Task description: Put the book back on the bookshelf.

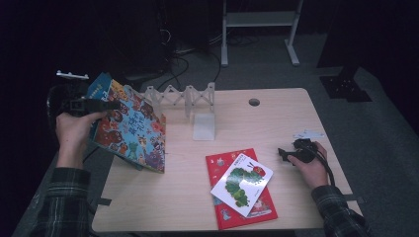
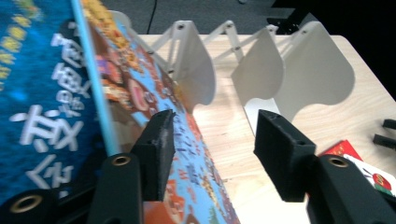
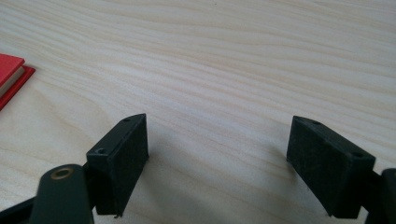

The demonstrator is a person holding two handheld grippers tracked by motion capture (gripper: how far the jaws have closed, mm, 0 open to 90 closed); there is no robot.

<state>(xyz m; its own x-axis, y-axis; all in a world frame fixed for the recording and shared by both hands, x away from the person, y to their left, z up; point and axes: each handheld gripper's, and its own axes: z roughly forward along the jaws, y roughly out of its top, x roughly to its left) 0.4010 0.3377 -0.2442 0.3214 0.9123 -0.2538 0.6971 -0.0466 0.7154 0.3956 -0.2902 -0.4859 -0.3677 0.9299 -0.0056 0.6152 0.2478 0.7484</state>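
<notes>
Glossy colourful book (image 1: 129, 128) leans beside the parted left hand-held gripper (image 2: 212, 140).

Pale wood table (image 1: 168, 197) w/ red book (image 1: 225, 217), white folding rack (image 1: 190, 98), blue picture book (image 1: 133, 131) leaning at left edge
</notes>
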